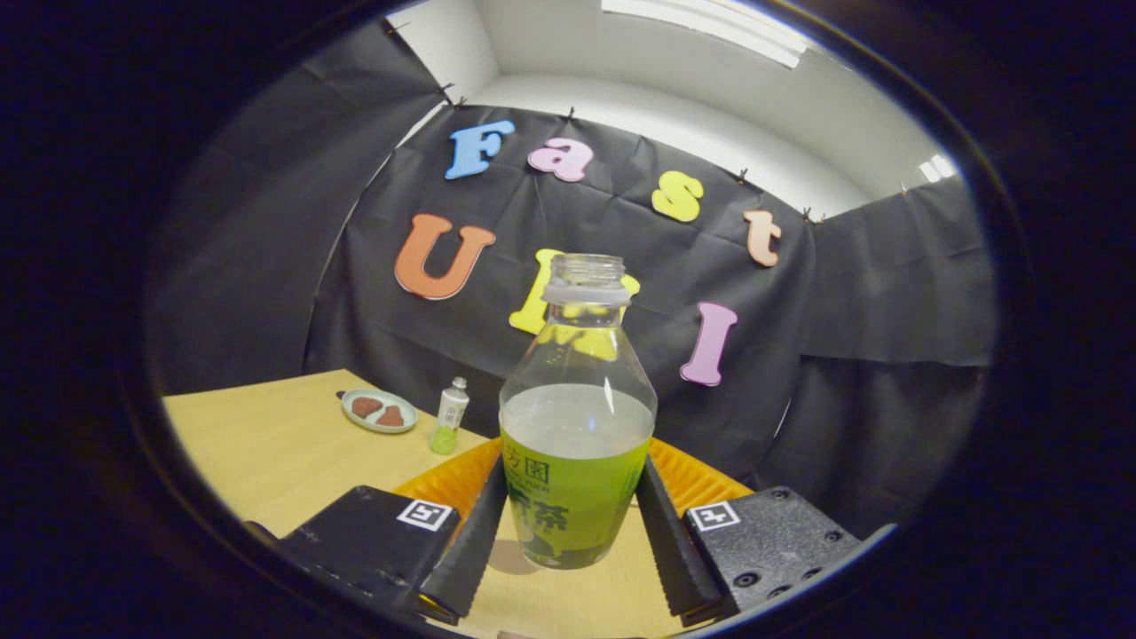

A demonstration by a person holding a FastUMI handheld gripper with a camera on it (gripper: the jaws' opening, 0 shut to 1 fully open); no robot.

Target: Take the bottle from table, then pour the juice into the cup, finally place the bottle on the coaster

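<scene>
Green juice half fills the open bottle (577, 444), which sits upright between our gripper (568, 532) fingers; both press its labelled sides, so the jaws stand closed about it, roughly a bottle's width apart. Its base looks lifted a little off the wooden table (266, 453), judging by the shadow below. An orange ridged rim, perhaps the coaster (453, 479), lies just beyond the fingers. Farther off sit a small bottle (449, 415) and a plate (379, 411). With no cap on, we should keep it vertical, grip firm, and move smoothly towards the cup before tilting.

bottle (577, 426): clear glossy plastic | table (266, 444): matt wood
</scene>
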